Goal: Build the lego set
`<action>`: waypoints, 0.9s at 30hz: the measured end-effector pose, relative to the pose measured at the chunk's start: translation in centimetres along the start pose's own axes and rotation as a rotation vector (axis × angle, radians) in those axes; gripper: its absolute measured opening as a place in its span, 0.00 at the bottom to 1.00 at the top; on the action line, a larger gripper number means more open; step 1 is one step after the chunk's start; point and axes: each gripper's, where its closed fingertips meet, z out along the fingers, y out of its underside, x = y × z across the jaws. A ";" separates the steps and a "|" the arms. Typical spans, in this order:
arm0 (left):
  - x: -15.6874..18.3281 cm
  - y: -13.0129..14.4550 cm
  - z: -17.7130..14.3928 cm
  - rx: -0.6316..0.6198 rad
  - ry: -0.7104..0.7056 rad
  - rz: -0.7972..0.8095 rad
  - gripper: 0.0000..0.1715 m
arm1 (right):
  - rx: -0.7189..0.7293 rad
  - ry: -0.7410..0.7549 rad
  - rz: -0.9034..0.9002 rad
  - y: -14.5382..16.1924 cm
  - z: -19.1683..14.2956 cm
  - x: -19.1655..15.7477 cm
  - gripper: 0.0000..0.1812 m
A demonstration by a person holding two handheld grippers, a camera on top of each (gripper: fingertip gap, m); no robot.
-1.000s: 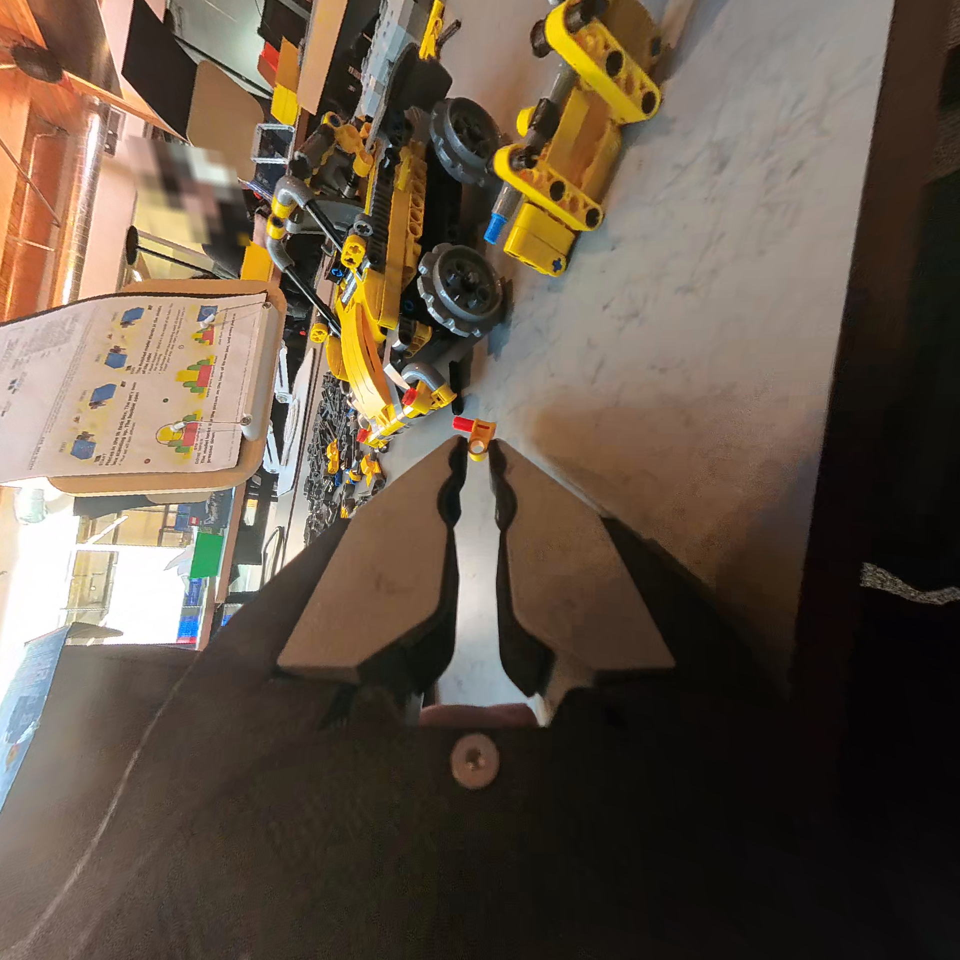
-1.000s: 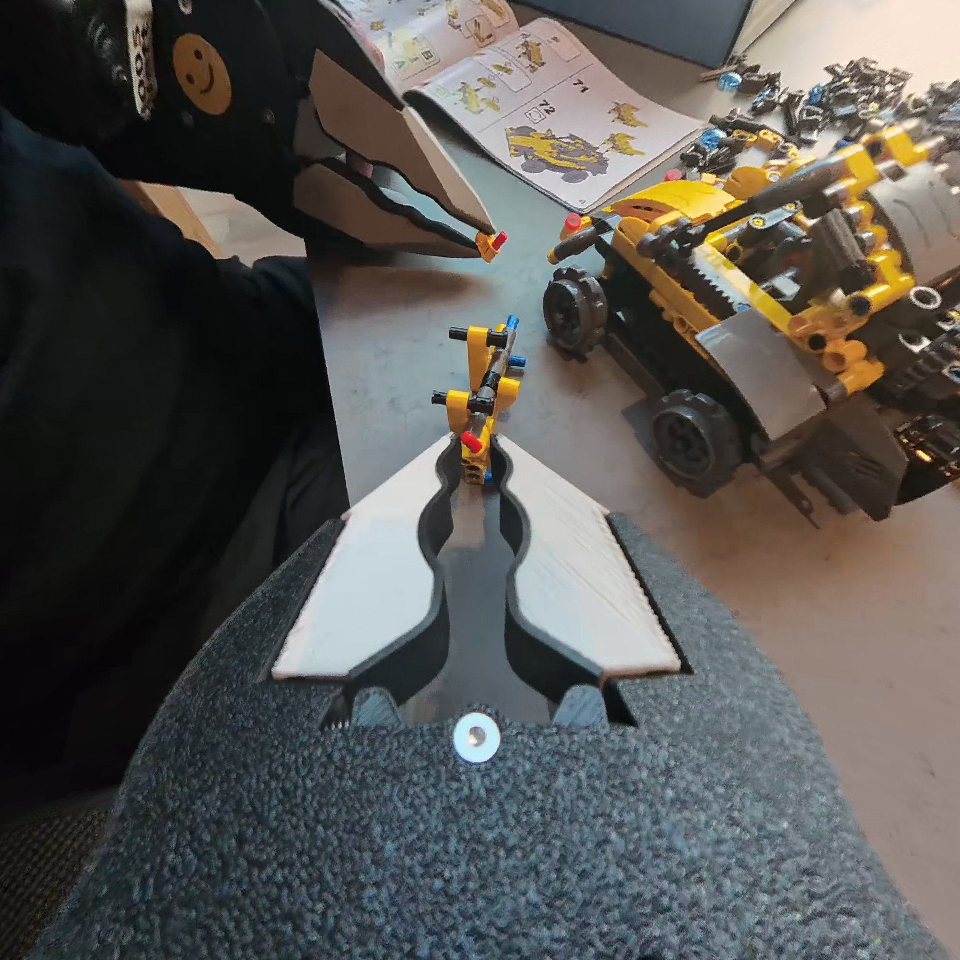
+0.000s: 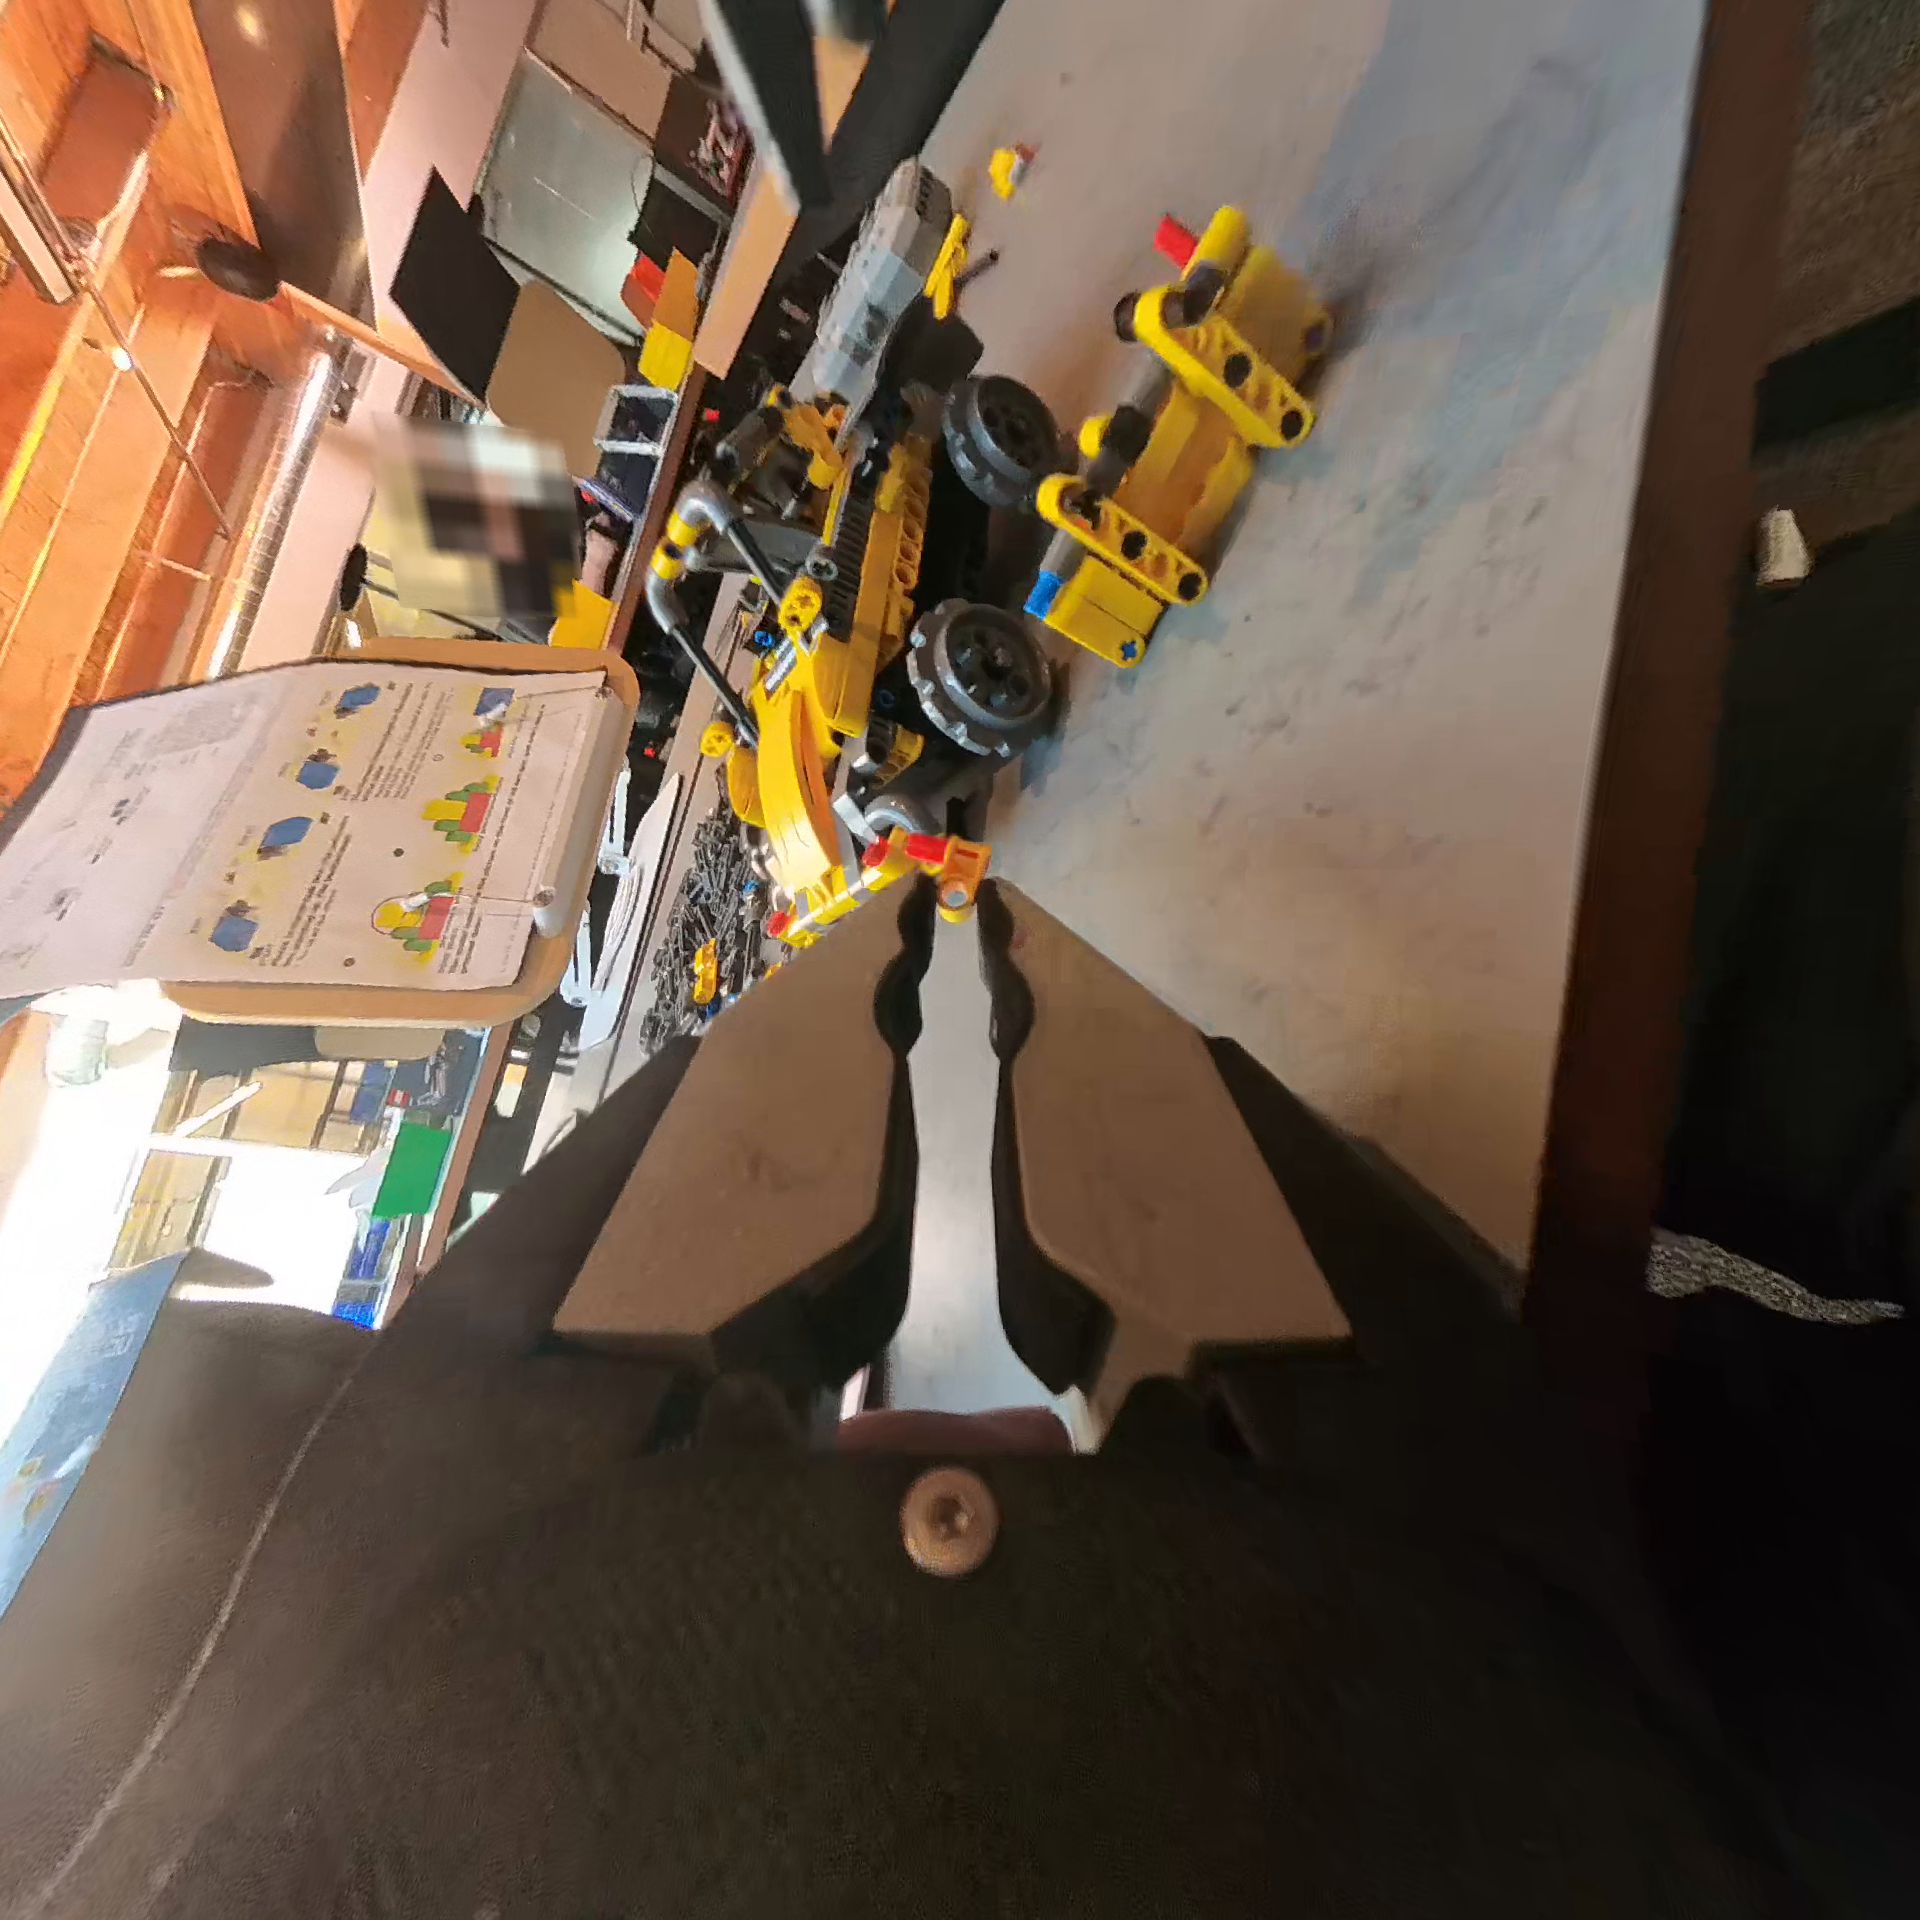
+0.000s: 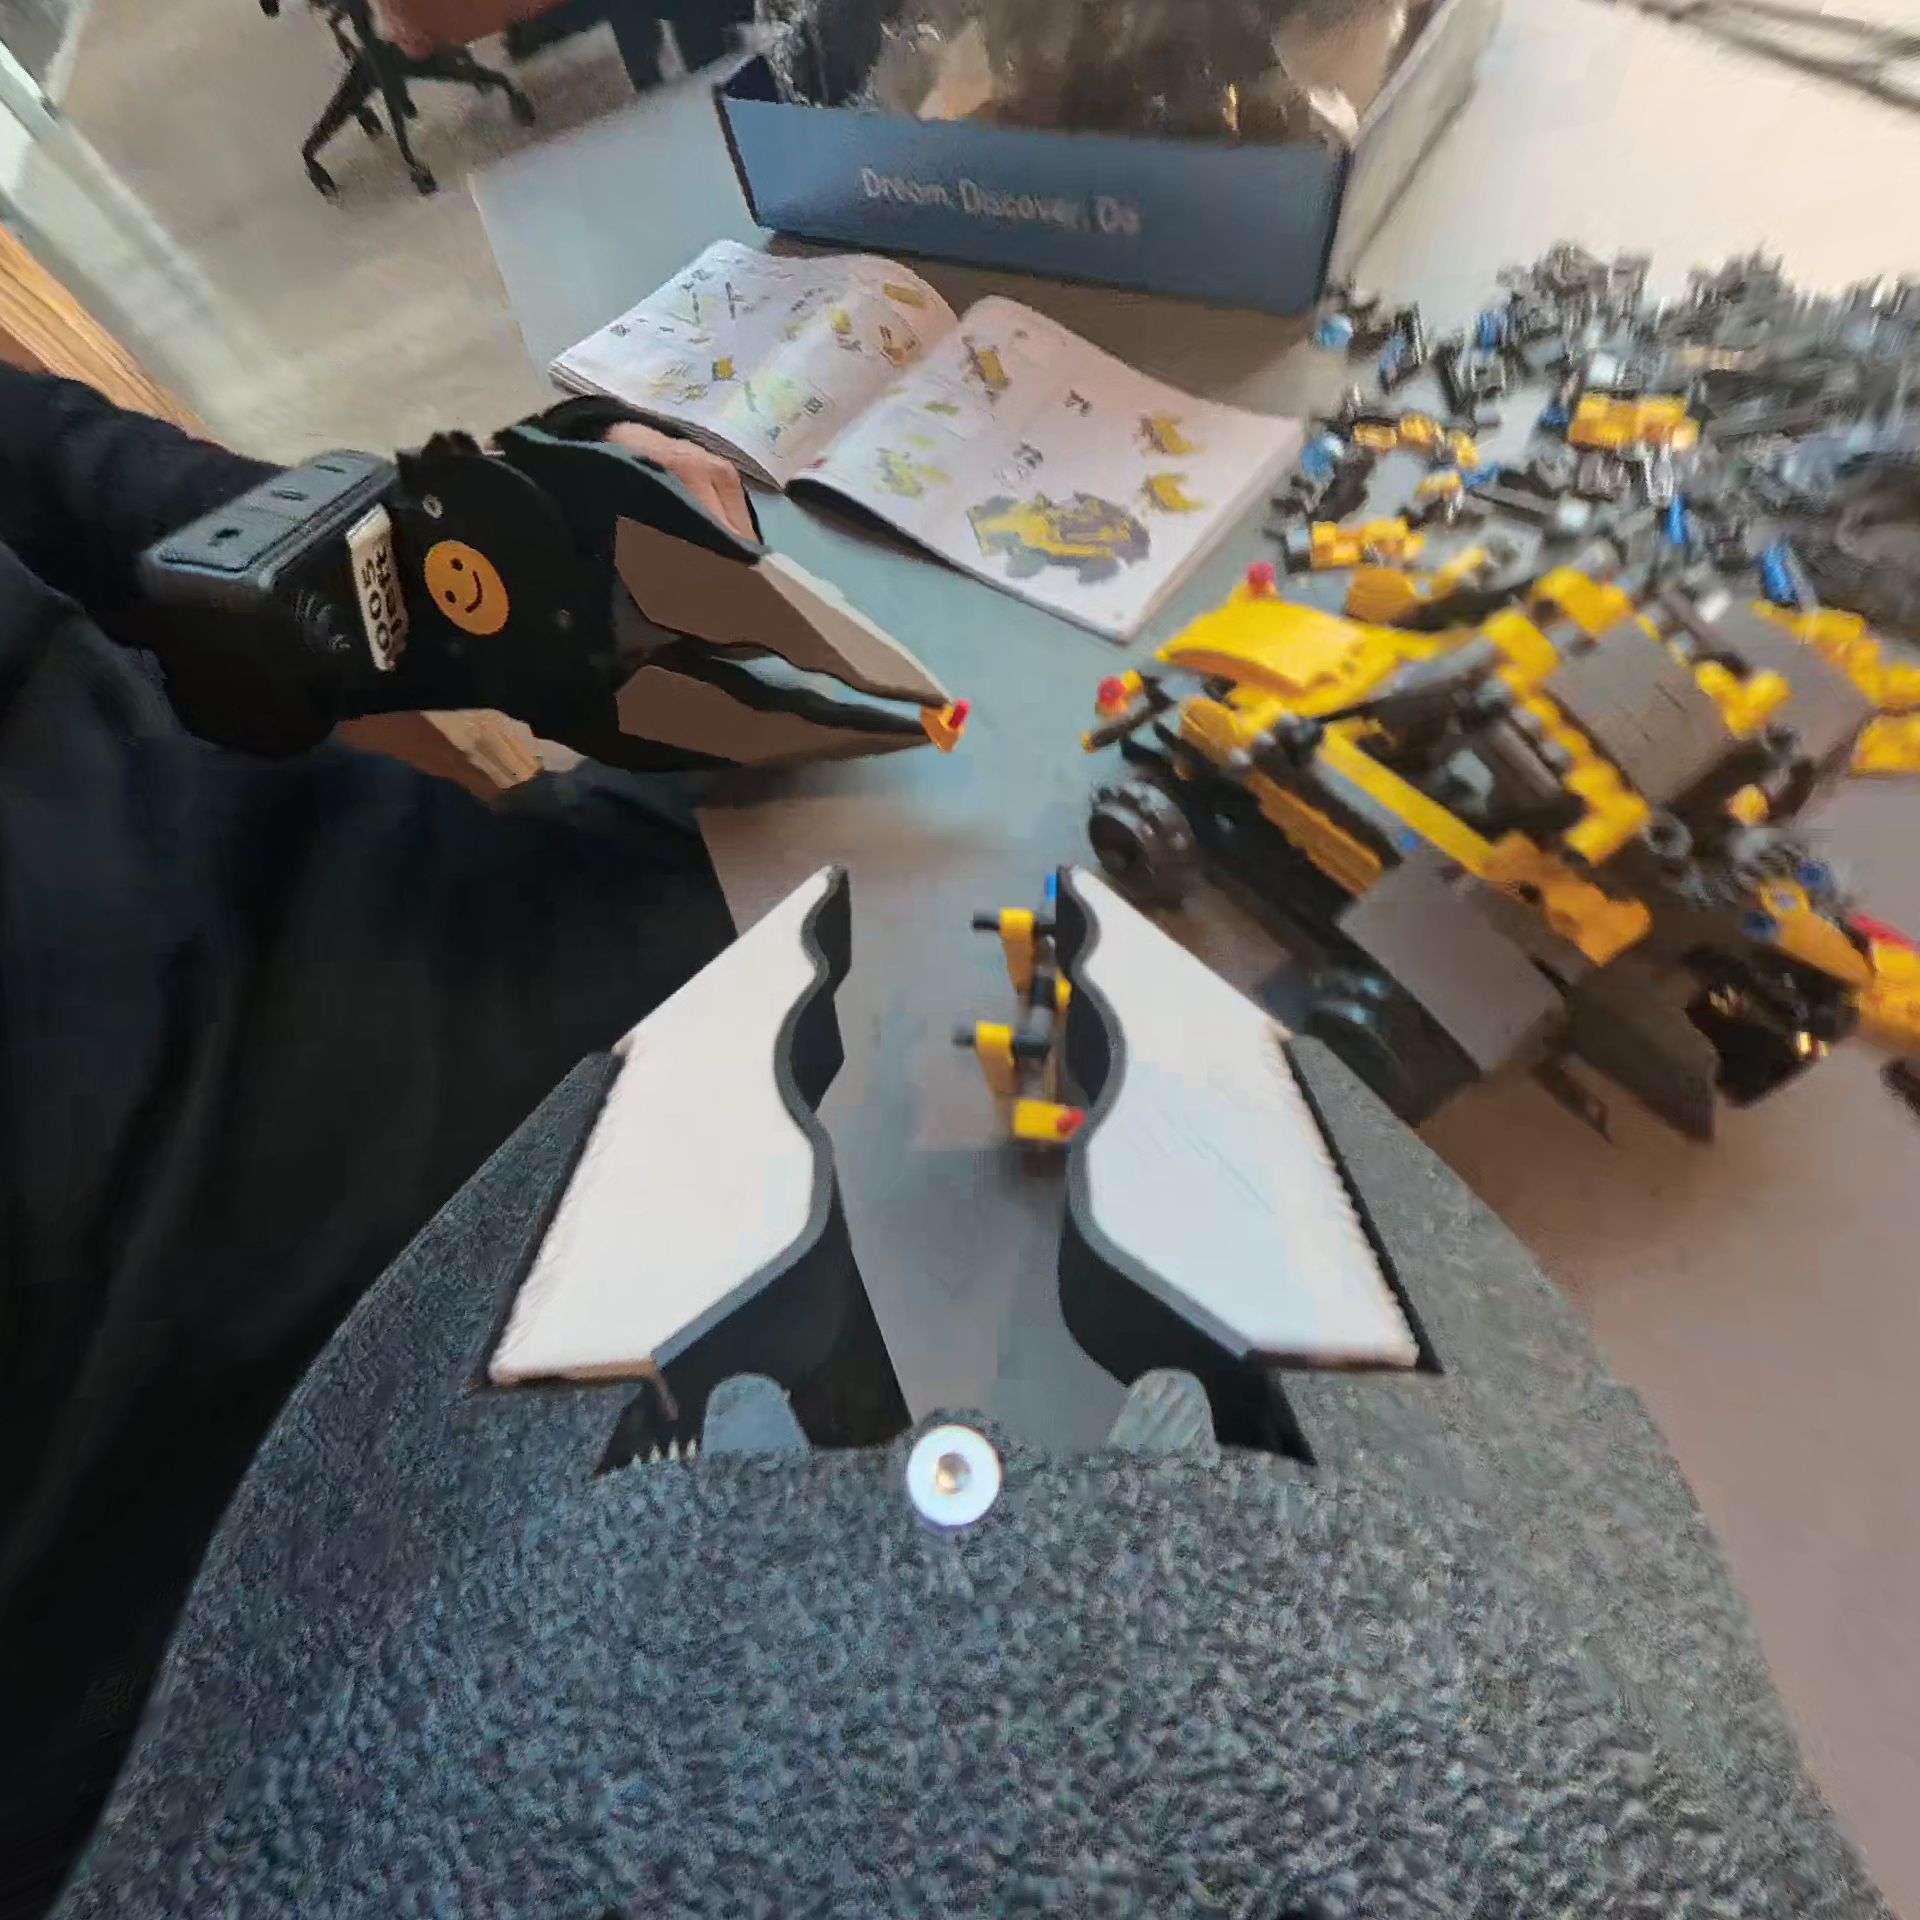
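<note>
- Left gripper: fingers pressed onto a small orange connector with a red pin through it, pinched at the very tips and held clear above the table.
- Same gripper in the right wrist view: reaching in from the table's near-left edge, tips aimed toward the yellow vehicle model, connector just short of the model's front end.
- Right gripper: fingers spread wide, gripping nothing.
- Yellow sub-assembly lying on the table between those spread fingers, close against the right-hand finger; contact with it too blurred to tell.
- Long axis of the sub-assembly running straight ahead along the fingers, red-tipped end nearest the camera, blue-tipped end farthest; black pins sticking out to the left.
- Nearer of the two to the sub-assembly: right gripper, already straddling it. Left gripper well apart, up and to the left.
- Around: open instruction booklet toward the far edge, dark blue box behind it, loose dark and yellow parts scattered along the far right.
- Left wrist view: sub-assembly beside the model's wheels, nearer the table's front edge.
</note>
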 end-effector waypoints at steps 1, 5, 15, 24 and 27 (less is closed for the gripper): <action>0.1 -0.3 -0.2 0.017 0.004 0.008 0.03 | 0.019 0.014 -0.036 -0.5 0.8 -0.8 0.20; 0.3 -1.3 -1.3 0.065 -0.002 0.071 0.03 | -0.018 -0.001 -0.121 -0.7 4.2 -3.2 0.20; -1.5 -4.5 -4.8 0.286 0.079 -0.165 0.02 | 0.075 -0.124 -0.068 -3.3 6.3 -4.9 0.19; -6.1 -3.8 -3.8 0.256 0.119 -0.501 0.03 | 0.237 -0.008 -0.224 -9.6 2.3 -3.8 0.16; -10.0 -4.6 -4.6 0.319 0.065 -0.546 0.02 | 0.257 0.037 -0.241 -12.1 0.9 -3.0 0.17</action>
